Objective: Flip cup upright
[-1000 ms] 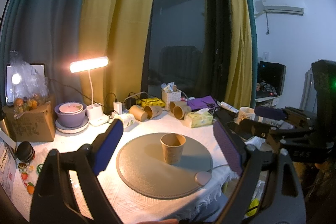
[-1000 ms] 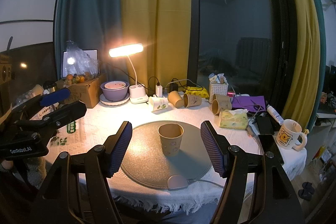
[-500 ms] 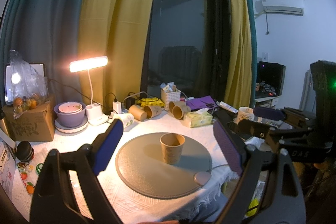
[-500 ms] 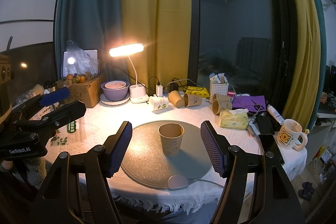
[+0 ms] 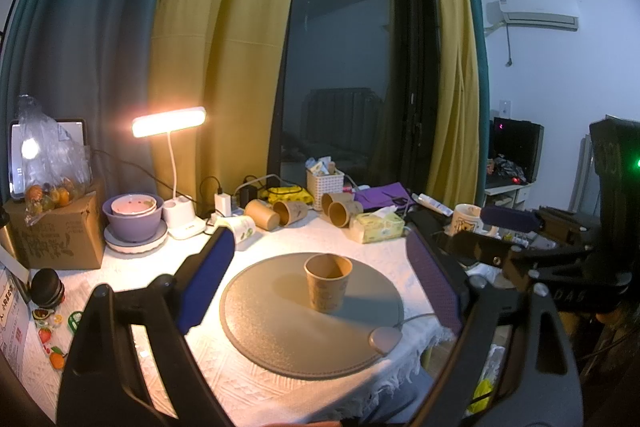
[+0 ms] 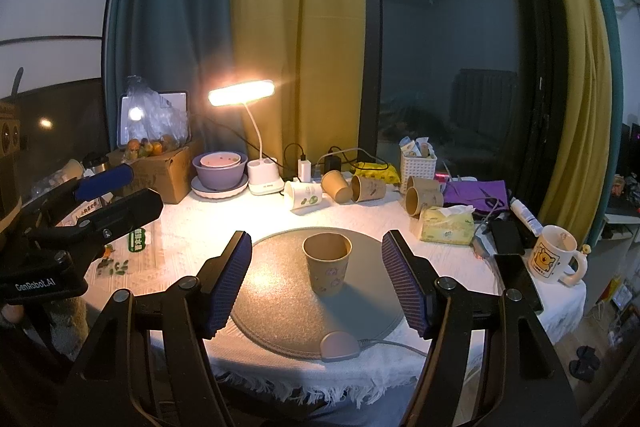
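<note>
A brown paper cup (image 5: 328,283) stands upright, mouth up, on a round grey mat (image 5: 280,323) at the table's front. It also shows in the right wrist view (image 6: 327,269) on the mat (image 6: 280,303). My left gripper (image 5: 320,283) is open and empty, held back from the cup, which sits between its blue pads. My right gripper (image 6: 320,279) is open and empty, also back from the cup. Each gripper shows in the other's view, the right one (image 5: 516,235) and the left one (image 6: 108,195).
Several paper cups (image 6: 352,189) lie on their sides at the back by a lit desk lamp (image 6: 242,93). A purple bowl (image 6: 220,169), cardboard box (image 6: 160,171), tissue pack (image 6: 446,225), white basket (image 6: 418,163) and mug (image 6: 554,259) ring the mat.
</note>
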### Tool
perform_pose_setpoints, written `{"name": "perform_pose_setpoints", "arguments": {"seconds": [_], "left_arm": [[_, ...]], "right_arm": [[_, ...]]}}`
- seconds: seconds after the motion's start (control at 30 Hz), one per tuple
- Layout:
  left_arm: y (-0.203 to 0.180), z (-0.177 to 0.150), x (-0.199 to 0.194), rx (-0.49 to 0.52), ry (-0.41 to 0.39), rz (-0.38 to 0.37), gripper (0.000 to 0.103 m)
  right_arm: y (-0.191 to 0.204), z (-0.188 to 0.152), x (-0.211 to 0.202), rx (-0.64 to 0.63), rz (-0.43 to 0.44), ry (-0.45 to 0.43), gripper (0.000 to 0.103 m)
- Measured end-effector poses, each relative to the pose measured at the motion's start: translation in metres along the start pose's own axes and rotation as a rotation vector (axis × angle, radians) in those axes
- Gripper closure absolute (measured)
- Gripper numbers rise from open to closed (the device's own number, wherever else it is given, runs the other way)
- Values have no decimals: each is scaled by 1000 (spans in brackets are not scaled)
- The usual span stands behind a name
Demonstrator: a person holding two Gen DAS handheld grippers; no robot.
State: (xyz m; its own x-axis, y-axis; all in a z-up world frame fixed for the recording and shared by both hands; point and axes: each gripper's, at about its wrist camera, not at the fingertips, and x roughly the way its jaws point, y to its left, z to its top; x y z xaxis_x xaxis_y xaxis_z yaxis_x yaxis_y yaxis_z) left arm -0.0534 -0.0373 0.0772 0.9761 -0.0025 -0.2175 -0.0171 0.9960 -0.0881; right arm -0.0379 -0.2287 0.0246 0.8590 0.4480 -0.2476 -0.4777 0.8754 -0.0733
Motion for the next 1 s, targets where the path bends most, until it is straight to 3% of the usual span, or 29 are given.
{"name": "perform_pose_setpoints", "arguments": {"seconds": [1.0], "left_arm": [[-2, 0, 0, -1, 2, 0, 14]], "right_arm": [[0, 2, 1, -1, 0, 5, 32]]}}
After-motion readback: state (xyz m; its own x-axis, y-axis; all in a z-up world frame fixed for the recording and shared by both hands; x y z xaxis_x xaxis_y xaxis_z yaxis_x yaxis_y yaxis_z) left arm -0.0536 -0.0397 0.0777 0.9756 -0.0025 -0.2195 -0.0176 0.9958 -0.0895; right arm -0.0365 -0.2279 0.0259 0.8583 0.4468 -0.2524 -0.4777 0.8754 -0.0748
